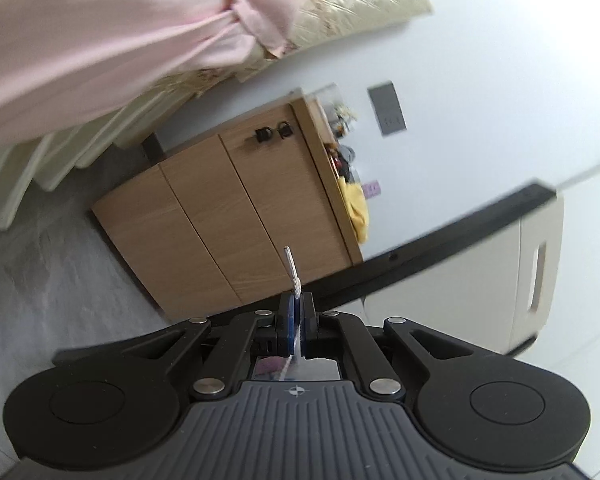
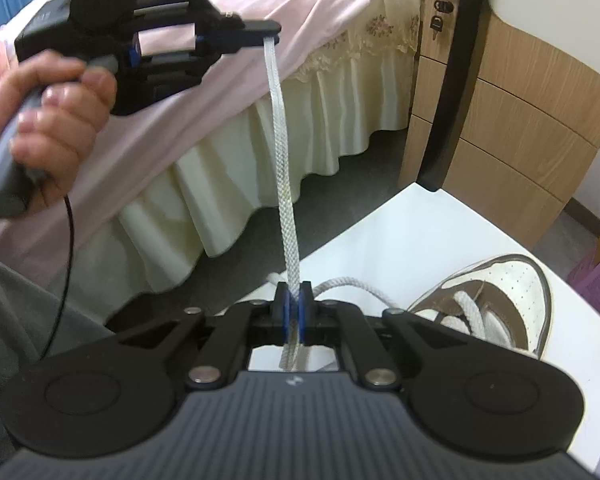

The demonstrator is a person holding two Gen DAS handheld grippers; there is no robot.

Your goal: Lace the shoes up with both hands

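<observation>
Here, two hand-held grippers, one lace [image 2: 282, 168], one shoe [image 2: 496, 304]

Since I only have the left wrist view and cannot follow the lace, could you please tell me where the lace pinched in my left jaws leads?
Observer: From the left gripper the lace runs taut down to the right gripper, whose jaws are closed around it.
Operator: Thank you. Where is the shoe?
Observer: The shoe, white with brown trim, sits on the white table, to the right of the right gripper in its view.
Operator: Is it laced at all?
Observer: Lace already crosses its front; how many eyelets are threaded I cannot tell.
</observation>
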